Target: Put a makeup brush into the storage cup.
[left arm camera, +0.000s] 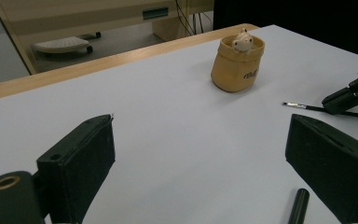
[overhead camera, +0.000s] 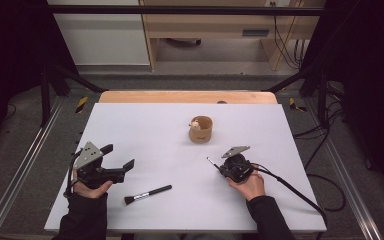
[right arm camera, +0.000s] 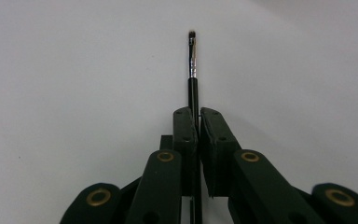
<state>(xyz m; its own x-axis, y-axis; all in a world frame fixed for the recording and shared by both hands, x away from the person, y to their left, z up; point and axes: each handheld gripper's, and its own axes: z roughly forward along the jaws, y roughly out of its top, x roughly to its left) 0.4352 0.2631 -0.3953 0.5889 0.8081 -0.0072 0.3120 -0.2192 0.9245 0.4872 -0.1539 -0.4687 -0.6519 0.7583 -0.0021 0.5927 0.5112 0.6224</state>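
A thin black brush (right arm camera: 193, 70) with a silver ferrule lies level with the white table, and my right gripper (right arm camera: 198, 114) is shut on its handle. In the high view the right gripper (overhead camera: 222, 168) sits at the table's right, with the thin brush (overhead camera: 212, 162) poking out toward the upper left. My left gripper (overhead camera: 118, 156) rests at the left, open and with nothing between its jaws. A thicker black brush (overhead camera: 147, 194) lies on the table just right of it. The left gripper (left arm camera: 200, 154) faces a tan cup (left arm camera: 235, 65) that holds a small pale figure (left arm camera: 242, 41).
The tan cup (overhead camera: 201, 130) stands upright a little behind the table's middle. The white tabletop (overhead camera: 145, 125) has a wooden strip (overhead camera: 187, 96) along its far edge. A cable (overhead camera: 290, 187) trails from the right gripper off the table's right side.
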